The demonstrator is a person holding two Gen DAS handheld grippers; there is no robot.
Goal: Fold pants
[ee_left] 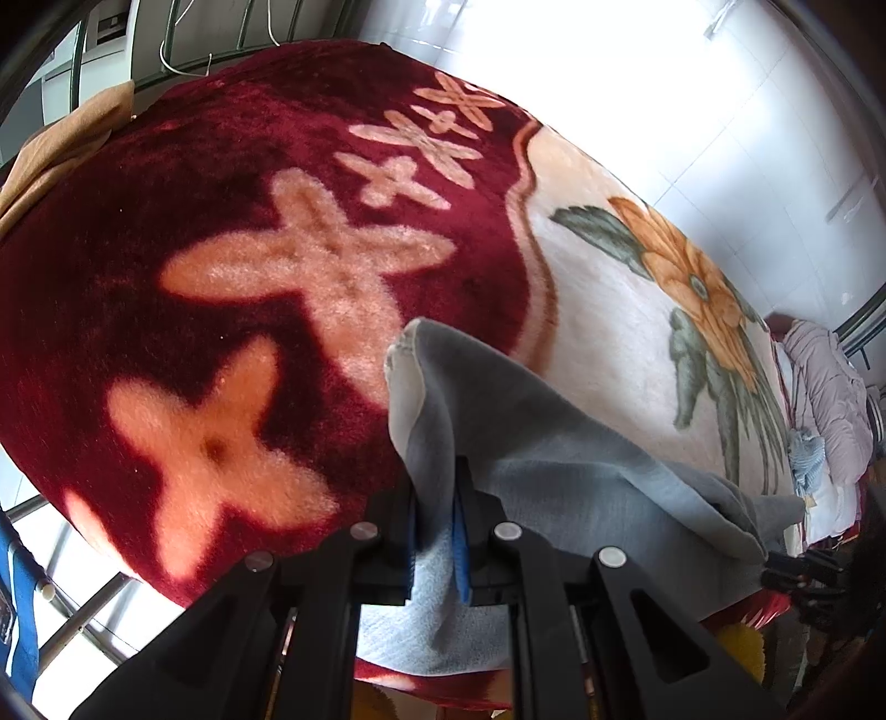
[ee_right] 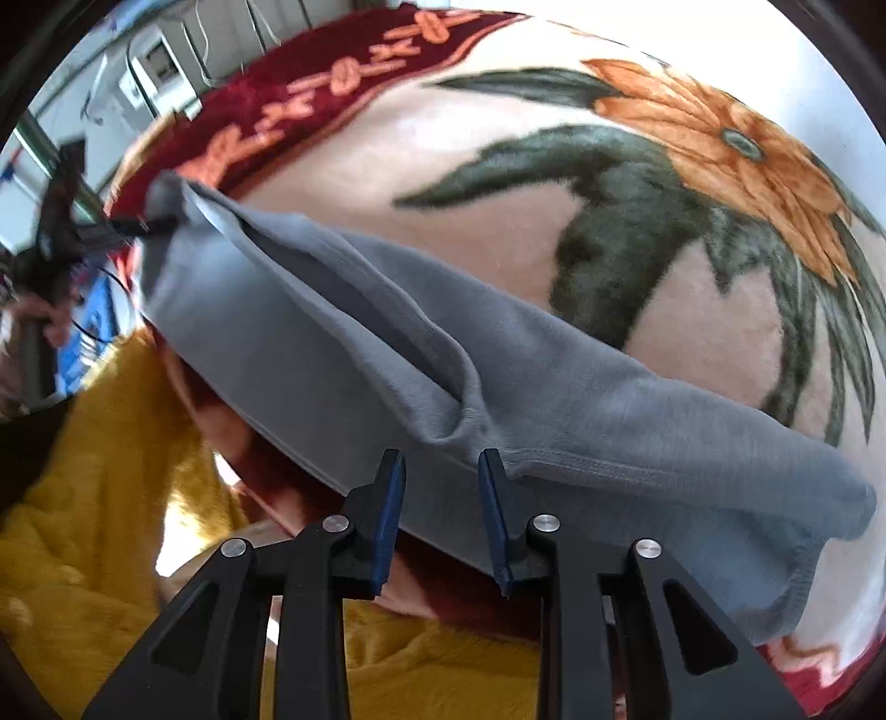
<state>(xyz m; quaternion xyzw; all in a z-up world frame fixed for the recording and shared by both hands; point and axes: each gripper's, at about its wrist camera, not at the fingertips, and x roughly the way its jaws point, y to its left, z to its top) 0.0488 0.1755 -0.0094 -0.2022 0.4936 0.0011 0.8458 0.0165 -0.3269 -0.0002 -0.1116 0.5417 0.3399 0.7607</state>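
Note:
The grey pants [ee_left: 526, 421] hang in a band over a plush red and cream flowered blanket [ee_left: 221, 249]. My left gripper [ee_left: 437, 498] is shut on one end, and the cloth bunches up between its blue pads. The band runs right toward my right gripper [ee_left: 797, 570] at the frame's edge. In the right wrist view the pants [ee_right: 387, 343] stretch from the left gripper [ee_right: 138, 224] at the upper left across the blanket [ee_right: 470, 221]. My right gripper [ee_right: 440, 476] stands open just short of the stitched hem, its pads apart and not pressing on the cloth.
Metal bed rails [ee_left: 221, 50] run behind the blanket, with a tan cloth [ee_left: 66, 138] at its left corner. Pale bedding [ee_left: 825, 387] is piled at the far right. Yellow fleecy fabric [ee_right: 111, 498] fills the lower left under the right gripper. A person's hand [ee_right: 50, 315] holds the left gripper.

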